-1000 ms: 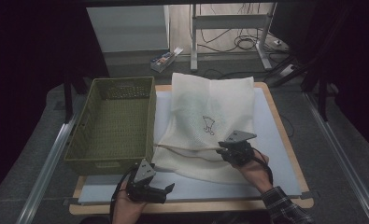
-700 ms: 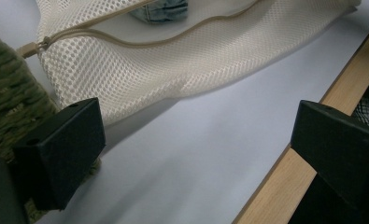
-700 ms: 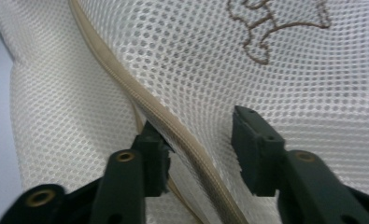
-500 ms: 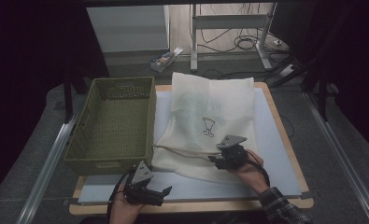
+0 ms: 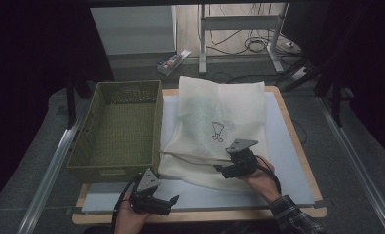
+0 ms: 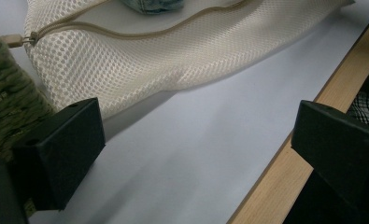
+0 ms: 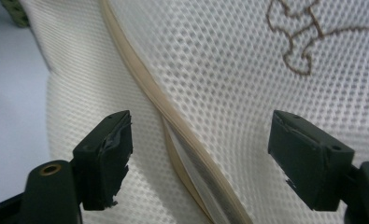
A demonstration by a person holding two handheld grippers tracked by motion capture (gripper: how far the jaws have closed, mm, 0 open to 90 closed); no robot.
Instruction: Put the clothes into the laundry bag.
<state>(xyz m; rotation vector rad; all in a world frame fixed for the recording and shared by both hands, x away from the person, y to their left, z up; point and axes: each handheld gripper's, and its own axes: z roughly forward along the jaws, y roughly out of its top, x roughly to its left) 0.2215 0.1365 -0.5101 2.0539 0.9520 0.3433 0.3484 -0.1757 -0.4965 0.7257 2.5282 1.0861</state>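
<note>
A white mesh bag (image 5: 219,122) with a beige zipper (image 5: 195,157) lies on the white board. My right gripper (image 5: 221,170) hovers over the bag's near part. Its jaws have just been opening and now stand open; in the right gripper view (image 7: 201,149) the zipper (image 7: 140,74) runs between them, untouched by the pads (image 7: 109,149). My left gripper (image 5: 169,204) rests at the front left, open over bare board (image 6: 196,140). In the left gripper view the bag (image 6: 149,60) shows a zipper pull (image 6: 14,40) and something blue (image 6: 152,4) inside.
A green woven basket (image 5: 117,126) stands to the left of the bag, its corner (image 6: 4,93) close to my left gripper. The board's wooden rim (image 5: 204,215) runs along the near side. Table legs and cables lie on the floor beyond.
The right gripper's jaws have spread apart over the zipper, and the hand has shifted slightly toward the near edge. The left gripper has stayed where it was.
</note>
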